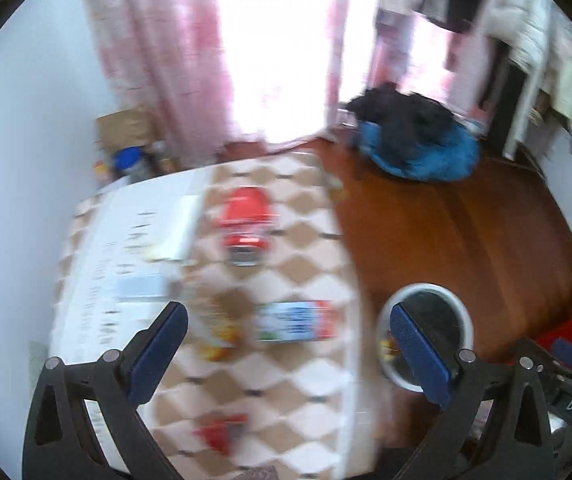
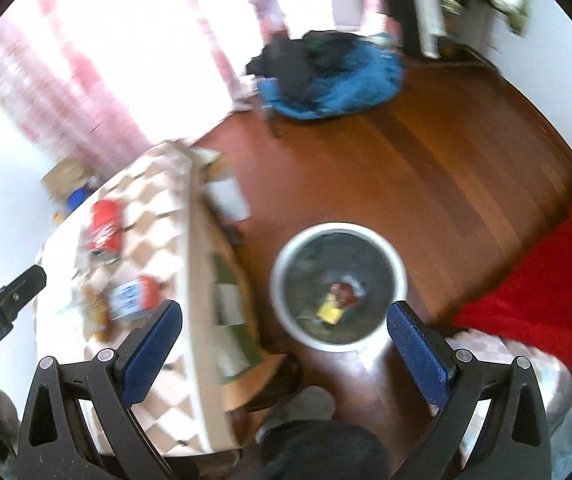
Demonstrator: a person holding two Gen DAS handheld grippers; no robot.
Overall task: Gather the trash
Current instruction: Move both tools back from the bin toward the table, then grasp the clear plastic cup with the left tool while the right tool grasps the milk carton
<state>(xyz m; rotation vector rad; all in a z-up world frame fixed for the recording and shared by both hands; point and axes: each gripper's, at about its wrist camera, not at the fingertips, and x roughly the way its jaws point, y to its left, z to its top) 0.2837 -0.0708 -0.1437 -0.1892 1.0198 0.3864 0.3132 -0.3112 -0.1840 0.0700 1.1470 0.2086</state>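
My left gripper [image 1: 288, 320] is open and empty above a checkered table [image 1: 310, 384]. On the table lie a red can [image 1: 245, 224], a blue, white and red carton [image 1: 296, 322], a yellowish wrapper [image 1: 219, 340] and a red wrapper [image 1: 219, 434]. A white-rimmed trash bin [image 1: 426, 336] stands on the floor to the right. My right gripper [image 2: 283, 320] is open and empty above the bin [image 2: 340, 286], which holds yellow and red trash [image 2: 336, 302]. The can [image 2: 103, 222] and carton [image 2: 133, 296] show at the left.
White papers [image 1: 137, 248] cover the table's left side. A blue and black bundle [image 1: 418, 142] lies on the wooden floor [image 1: 466, 240] by pink curtains [image 1: 165, 60]. A red cloth [image 2: 534, 300] is at the right. My foot [image 2: 302, 408] is below the bin.
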